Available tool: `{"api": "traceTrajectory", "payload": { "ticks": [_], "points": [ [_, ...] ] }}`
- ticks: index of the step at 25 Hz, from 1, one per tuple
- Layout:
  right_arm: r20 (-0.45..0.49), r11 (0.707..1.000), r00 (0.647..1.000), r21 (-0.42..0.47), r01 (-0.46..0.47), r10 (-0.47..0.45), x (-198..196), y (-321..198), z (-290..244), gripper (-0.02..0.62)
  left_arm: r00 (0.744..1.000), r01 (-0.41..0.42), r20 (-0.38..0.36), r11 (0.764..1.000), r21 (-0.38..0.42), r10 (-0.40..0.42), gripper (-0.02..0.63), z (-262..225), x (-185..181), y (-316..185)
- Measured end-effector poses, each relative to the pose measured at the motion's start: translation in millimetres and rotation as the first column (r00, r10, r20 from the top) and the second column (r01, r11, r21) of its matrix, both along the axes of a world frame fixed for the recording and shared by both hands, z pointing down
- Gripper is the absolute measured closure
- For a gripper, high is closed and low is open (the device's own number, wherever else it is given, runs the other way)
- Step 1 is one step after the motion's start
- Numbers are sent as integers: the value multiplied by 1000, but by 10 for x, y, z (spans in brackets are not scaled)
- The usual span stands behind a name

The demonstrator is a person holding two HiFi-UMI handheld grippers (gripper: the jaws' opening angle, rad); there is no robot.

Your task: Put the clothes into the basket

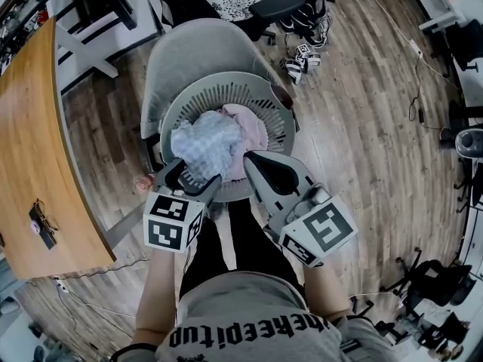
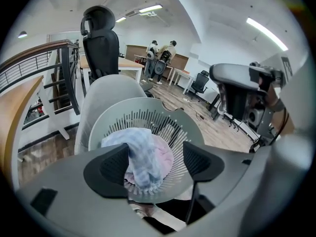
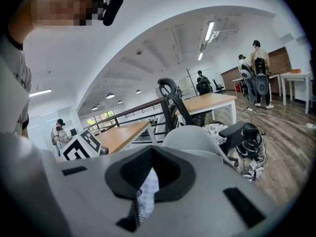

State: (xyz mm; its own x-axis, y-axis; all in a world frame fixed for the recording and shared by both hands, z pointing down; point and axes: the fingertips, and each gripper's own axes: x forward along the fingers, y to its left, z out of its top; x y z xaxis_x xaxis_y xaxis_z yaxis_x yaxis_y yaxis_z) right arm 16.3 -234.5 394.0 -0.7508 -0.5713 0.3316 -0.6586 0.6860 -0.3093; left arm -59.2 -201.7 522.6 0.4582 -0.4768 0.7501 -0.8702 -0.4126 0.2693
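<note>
Left gripper (image 2: 155,164) jaws stood wide apart, gripping nothing | right gripper (image 1: 253,161) pinched checked cloth (image 1: 204,143) | it lay inside basket (image 1: 226,89) over pink garment (image 1: 253,123) | judged best: open right fully, lift clear unsnagged.

Open-plan office. Head view: long wooden worktop (image 1: 38,149) at 9 o'clock, grey swivel chair (image 1: 196,59) at 12, plank floor (image 1: 362,142) with loose cables (image 1: 417,89) at 2 o'clock. Left gripper view: black high-back office chair (image 2: 101,38) at 11, strip lights (image 2: 266,33) on the white ceiling at 2, people (image 2: 160,58) standing by far desks at 12. Right gripper view: more desks (image 3: 207,101) and a metal railing (image 3: 130,109) mid-frame.
</note>
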Motion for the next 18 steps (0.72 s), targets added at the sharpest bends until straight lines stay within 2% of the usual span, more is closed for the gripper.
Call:
{"api": "traceTrajectory", "payload": {
  "ticks": [5, 10, 13, 18],
  "points": [
    [2, 1000, 1000, 11, 6, -6, -64, 56, -36, 586, 1000, 25, -16, 996, 82, -24, 264, -215, -87, -44],
    [5, 1000, 1000, 28, 12, -12, -129, 142, -96, 586, 999, 15, -50, 992, 126, -9, 281, -350, -62, 6],
    [6, 999, 1000, 36, 9, -9, -152, 204, -150, 586, 998, 27, -61, 986, 167, -17, 406, -477, -84, 24],
    [3, 998, 1000, 56, -3, 3, -196, 301, -237, 586, 996, 14, -90, 970, 242, 9, 530, -700, -84, 53]
  ]
}}
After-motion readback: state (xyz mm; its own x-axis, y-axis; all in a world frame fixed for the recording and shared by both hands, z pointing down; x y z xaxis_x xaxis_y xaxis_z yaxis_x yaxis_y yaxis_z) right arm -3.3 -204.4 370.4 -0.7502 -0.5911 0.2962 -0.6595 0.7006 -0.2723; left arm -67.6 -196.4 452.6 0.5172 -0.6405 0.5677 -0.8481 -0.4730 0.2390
